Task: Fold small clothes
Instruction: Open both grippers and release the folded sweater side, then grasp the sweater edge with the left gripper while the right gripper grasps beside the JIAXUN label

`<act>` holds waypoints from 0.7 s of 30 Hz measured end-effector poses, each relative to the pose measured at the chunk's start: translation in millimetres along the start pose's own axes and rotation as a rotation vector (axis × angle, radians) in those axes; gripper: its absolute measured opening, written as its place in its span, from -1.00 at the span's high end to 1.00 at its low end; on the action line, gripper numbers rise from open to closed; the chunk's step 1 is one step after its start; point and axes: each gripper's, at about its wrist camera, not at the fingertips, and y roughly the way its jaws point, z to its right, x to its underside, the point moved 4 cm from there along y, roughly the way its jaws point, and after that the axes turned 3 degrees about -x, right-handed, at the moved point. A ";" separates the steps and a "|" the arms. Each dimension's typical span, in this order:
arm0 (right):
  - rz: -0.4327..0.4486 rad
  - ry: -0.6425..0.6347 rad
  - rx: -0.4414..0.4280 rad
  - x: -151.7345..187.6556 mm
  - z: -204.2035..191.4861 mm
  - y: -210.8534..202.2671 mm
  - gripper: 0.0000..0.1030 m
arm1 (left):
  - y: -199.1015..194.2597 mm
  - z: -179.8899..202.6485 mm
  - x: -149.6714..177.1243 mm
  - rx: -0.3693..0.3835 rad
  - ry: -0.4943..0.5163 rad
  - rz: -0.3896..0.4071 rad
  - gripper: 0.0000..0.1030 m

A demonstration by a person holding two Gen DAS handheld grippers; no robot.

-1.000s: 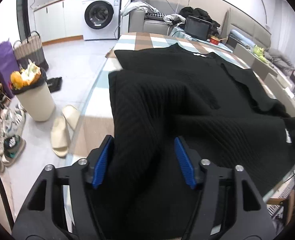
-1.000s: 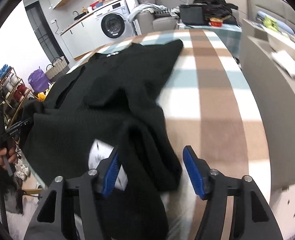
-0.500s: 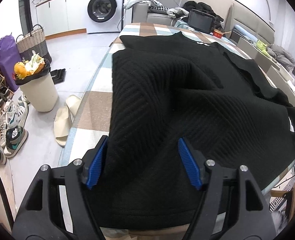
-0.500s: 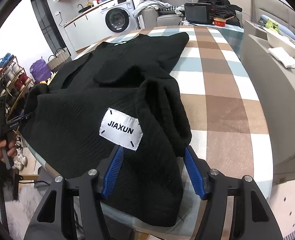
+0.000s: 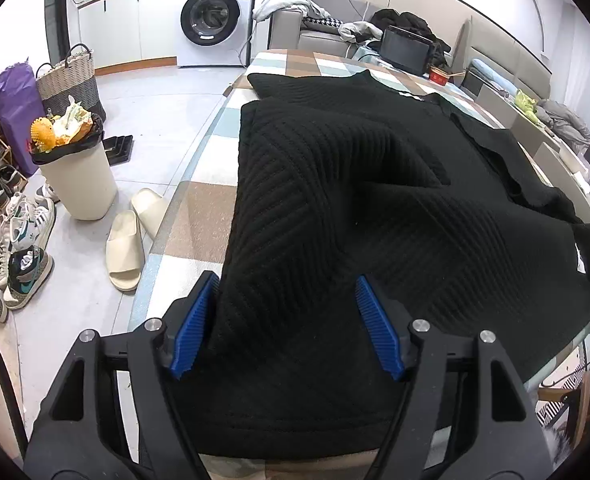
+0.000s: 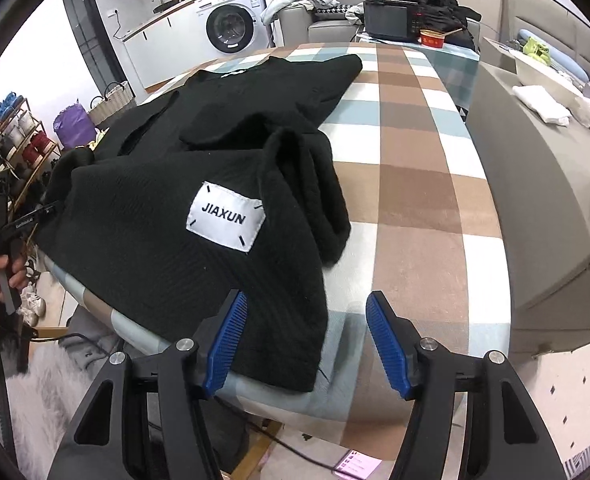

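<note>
I am looking down over a black ribbed sweater [image 5: 335, 208] that is lying spread across the checked tablecloth [image 6: 415, 184], its near hem draping over the table's front edge toward me and its neckline lying at the far end, so its long axis is running straight away from both my hands. My left gripper [image 5: 287, 320] is hovering at the near left corner of the hem with its blue pads standing well apart; the knit is lying between and under them, but I am not seeing either pad press on it. My right gripper [image 6: 307, 344] is standing just as wide at the near right corner: the hem's edge is passing by the left pad, while the right pad is hanging over bare cloth. The white JIAXUN label [image 6: 226, 220] is sitting just ahead of that gripper, and a bunched sleeve [image 6: 315, 188] is lying just past it, nearer my right hand than my left. I am judging that the next fold turns on that sleeve, so my right hand is the one better placed to take it.
</note>
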 end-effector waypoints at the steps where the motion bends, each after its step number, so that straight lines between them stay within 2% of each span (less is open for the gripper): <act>1: 0.007 0.007 -0.014 -0.8 0.6 2.9 -0.24 | 1.0 1.6 -0.7 -0.006 0.005 -0.001 -0.31; 3: 0.002 0.001 -0.021 -3.0 -0.9 10.9 -0.23 | 2.2 5.1 -2.3 -0.007 0.014 -0.001 -0.23; 5: 0.011 -0.031 -0.007 -7.5 -5.3 15.5 -0.22 | 2.2 8.8 -4.2 0.008 0.016 -0.003 0.06; 6: 0.010 -0.040 -0.021 -9.4 -8.3 17.8 -0.18 | 1.7 9.6 -5.0 0.016 0.019 -0.004 0.35; 7: 0.014 -0.052 -0.026 -11.1 -11.1 19.1 0.02 | 0.5 10.7 -5.8 0.025 0.023 -0.003 0.63; 8: 0.015 -0.065 -0.021 -11.9 -13.7 20.3 0.33 | -1.8 10.8 -7.1 0.020 0.025 0.005 0.73; 9: 0.015 -0.092 0.003 -11.9 -16.7 21.5 0.50 | -4.2 9.5 -8.0 0.016 0.024 0.013 0.78; 10: 0.013 -0.107 0.020 -12.1 -17.9 22.1 0.77 | -7.8 8.4 -9.4 0.029 0.019 0.018 0.86; 11: 0.011 -0.113 0.025 -11.7 -18.8 20.2 0.87 | -12.3 7.6 -10.6 0.046 0.011 0.025 0.87; 15: 0.080 -0.120 0.014 -14.6 -22.5 -2.9 0.91 | -34.1 5.5 -16.0 0.067 -0.002 0.068 0.90; 21: 0.294 -0.071 -0.057 -31.4 -29.7 -55.0 0.91 | -70.7 11.4 -25.9 0.107 -0.002 0.135 0.91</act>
